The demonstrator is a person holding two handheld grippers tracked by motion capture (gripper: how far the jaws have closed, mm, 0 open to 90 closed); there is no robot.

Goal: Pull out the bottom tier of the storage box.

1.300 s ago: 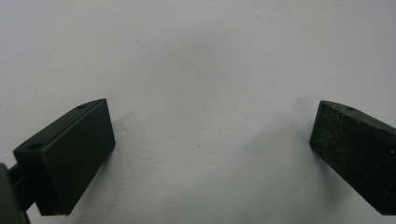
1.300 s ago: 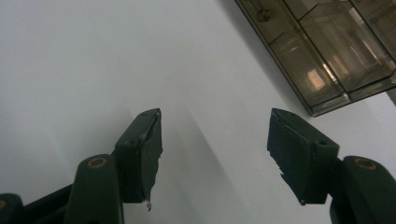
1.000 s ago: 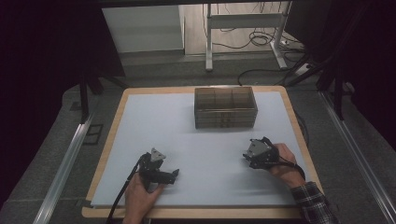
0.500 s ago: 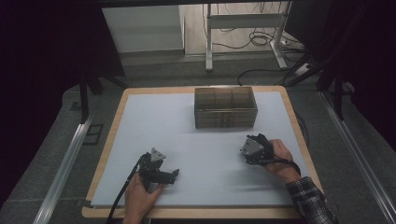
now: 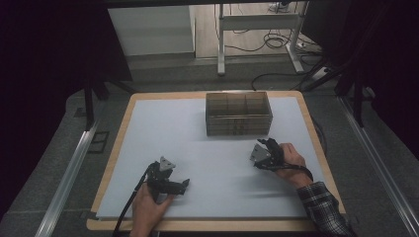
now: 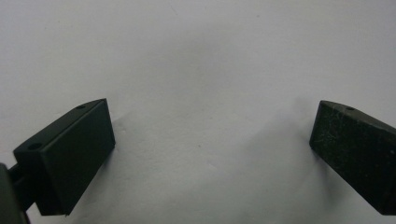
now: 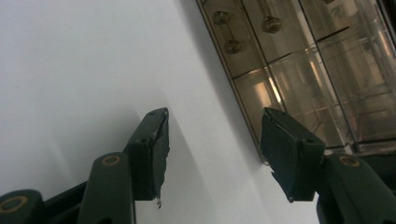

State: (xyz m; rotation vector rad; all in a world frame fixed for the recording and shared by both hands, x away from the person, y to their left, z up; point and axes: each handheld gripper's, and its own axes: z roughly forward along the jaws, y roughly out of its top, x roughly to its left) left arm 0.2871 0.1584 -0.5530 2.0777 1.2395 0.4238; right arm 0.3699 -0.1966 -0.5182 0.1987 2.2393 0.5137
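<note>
A clear brownish compartment box (image 5: 238, 113) stands at the back middle of the white mat (image 5: 207, 148). My right gripper (image 5: 265, 146) is held just in front of the box's right end, pointing toward it. In the right gripper view the box (image 7: 299, 70) is close at the upper right, with small metal pieces inside its cells. The right gripper (image 7: 215, 149) is open; its jaws have just been closing and nothing is between them. My left gripper (image 5: 176, 183) rests low at the front left of the mat. Seen in its own view, the left gripper (image 6: 210, 154) is wide open over bare mat.
The mat lies on a wood-edged table (image 5: 118, 148). Metal rails (image 5: 66, 177) run along both sides of the table. Behind it are a desk frame (image 5: 257, 29) and cables on the floor.
My right gripper has shifted a little to the left and closer to the box. The left gripper has stayed where it was.
</note>
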